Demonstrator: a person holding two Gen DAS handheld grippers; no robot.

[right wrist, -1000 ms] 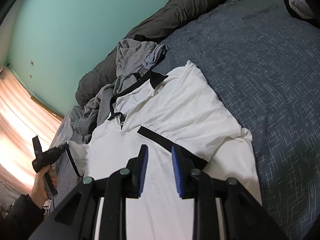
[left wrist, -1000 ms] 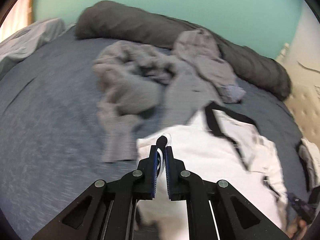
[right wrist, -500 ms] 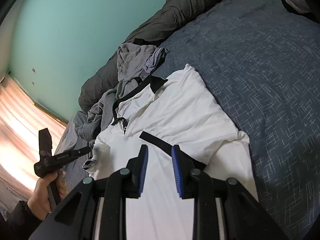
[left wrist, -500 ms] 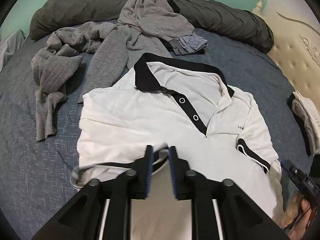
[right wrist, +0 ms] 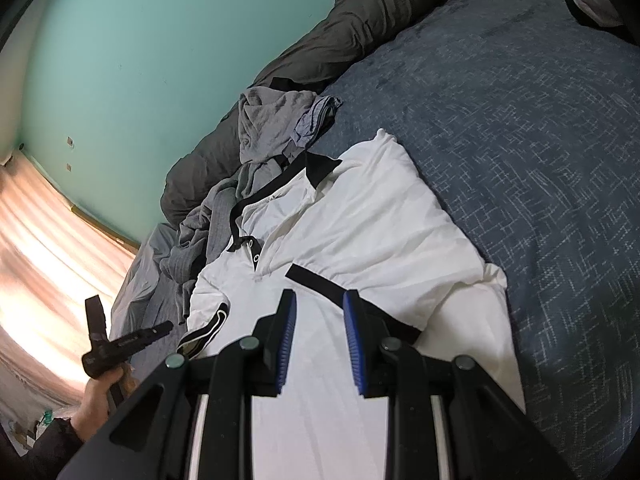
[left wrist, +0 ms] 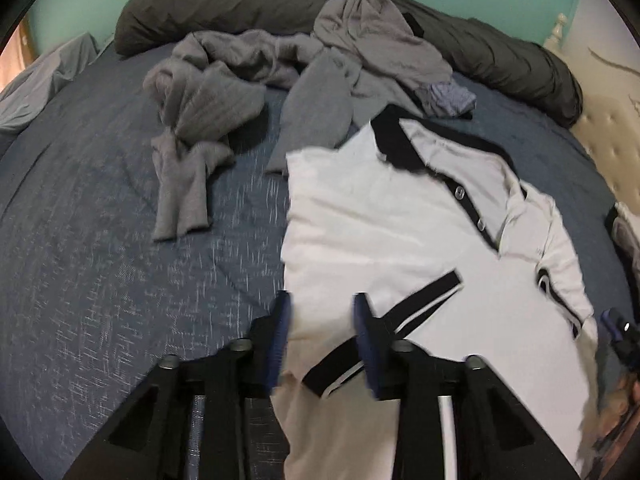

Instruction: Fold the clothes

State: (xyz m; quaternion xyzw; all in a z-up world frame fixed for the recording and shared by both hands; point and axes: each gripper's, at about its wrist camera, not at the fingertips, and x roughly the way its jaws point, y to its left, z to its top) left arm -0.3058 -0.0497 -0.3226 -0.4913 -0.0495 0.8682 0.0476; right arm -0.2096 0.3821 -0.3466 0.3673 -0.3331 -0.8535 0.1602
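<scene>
The left gripper (left wrist: 320, 320) stands directly over the near left edge of the white polo shirt (left wrist: 400, 232), its blue pads apart with only loose cloth seen between them and nothing pinched; the jaws are closing at this moment. Just to the right of its right pad lies the folded-in left sleeve, whose black cuff band (left wrist: 400, 320) runs diagonally up and away to the right across the white body. The shirt's long axis runs away from this gripper, hem nearest and black collar (left wrist: 400, 140) farthest, leaning slightly right (the fisheye bends it). The right gripper (right wrist: 320, 332) hangs above the shirt's lower body, pads narrowly apart and empty, with the right sleeve's black cuff (right wrist: 340, 292) just ahead of its tips and the folded sleeve bulging off to its right. In my judgement the left hand is the nearer to the left side edge, and the next fold turns on that edge lying right under it. Farther off, beyond the collar, a heap of grey clothes (left wrist: 248, 80) lies on the blue bedcover (left wrist: 100, 240), with a dark rolled duvet (left wrist: 240, 4) against the far wall. Against the earlier frames: a second ago the left gripper was pinched on the sleeve cuff, held up; half a second ago the sleeve still trailed off the left side; now it lies folded across the body and the gripper has let go. The right gripper has not shifted.
</scene>
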